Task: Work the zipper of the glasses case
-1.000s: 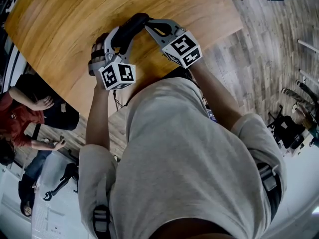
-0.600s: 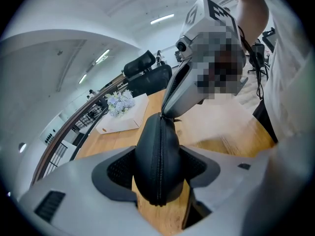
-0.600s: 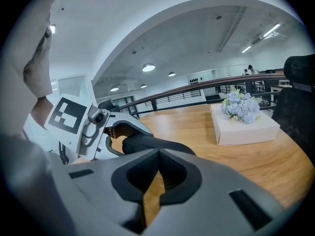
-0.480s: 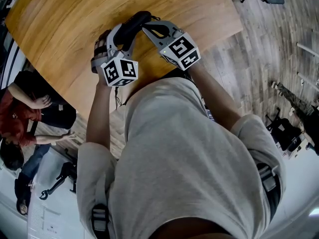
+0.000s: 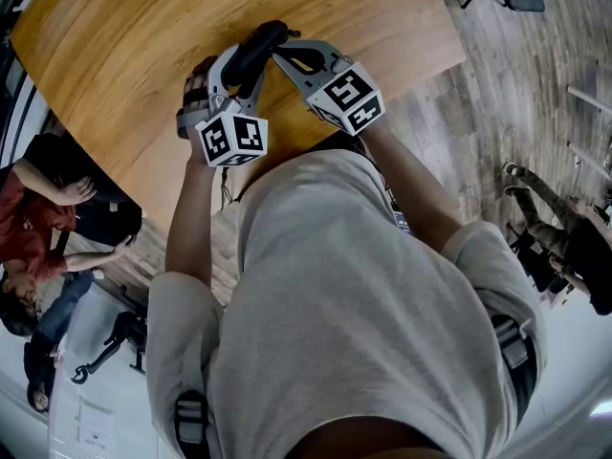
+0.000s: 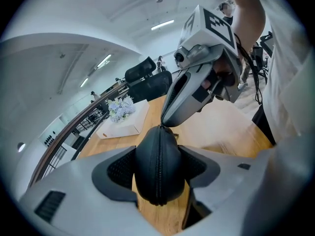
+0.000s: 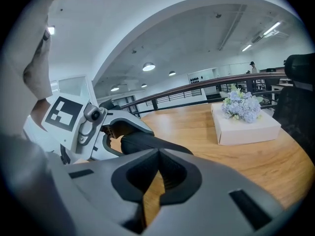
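A black zippered glasses case (image 6: 158,159) is clamped between the wide-set jaws of my left gripper (image 6: 158,181), its zipper line facing the camera. In the head view the case (image 5: 256,48) hangs just over the wooden table (image 5: 115,46), with the left gripper (image 5: 239,67) gripping it from below. My right gripper (image 6: 164,124) is shut, and its tips touch the far end of the zipper. No view shows whether the pull is pinched between them. In the right gripper view the shut jaws (image 7: 157,154) hide most of the case (image 7: 147,142).
A white box topped with pale flowers (image 7: 246,124) stands farther back on the table and also shows as the box (image 6: 123,123) in the left gripper view. Black chairs (image 6: 147,80) stand behind it. The table's near edge lies by my torso. People (image 5: 48,228) are at the left on the floor.
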{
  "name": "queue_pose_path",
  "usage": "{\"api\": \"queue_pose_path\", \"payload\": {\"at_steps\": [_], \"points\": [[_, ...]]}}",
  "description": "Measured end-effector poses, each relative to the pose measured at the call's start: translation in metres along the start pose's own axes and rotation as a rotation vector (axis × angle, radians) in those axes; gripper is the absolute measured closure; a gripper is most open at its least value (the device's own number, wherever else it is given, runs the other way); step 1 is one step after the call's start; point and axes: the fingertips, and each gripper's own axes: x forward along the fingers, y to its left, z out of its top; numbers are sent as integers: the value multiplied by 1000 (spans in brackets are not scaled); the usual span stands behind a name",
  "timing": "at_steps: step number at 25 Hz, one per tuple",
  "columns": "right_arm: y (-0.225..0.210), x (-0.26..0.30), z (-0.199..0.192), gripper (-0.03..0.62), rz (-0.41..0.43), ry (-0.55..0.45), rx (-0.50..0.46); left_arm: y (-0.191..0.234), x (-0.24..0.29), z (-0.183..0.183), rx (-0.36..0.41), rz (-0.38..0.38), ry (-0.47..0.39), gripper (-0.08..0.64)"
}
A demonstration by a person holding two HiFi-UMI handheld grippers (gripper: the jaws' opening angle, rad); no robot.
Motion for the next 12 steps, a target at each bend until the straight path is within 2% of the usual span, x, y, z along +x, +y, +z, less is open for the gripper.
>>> {"api": "queue_pose_path", "payload": {"at_steps": [12], "points": [[10, 1, 4, 568, 20, 0, -17, -1, 5, 2, -58, -22, 13, 281]]}}
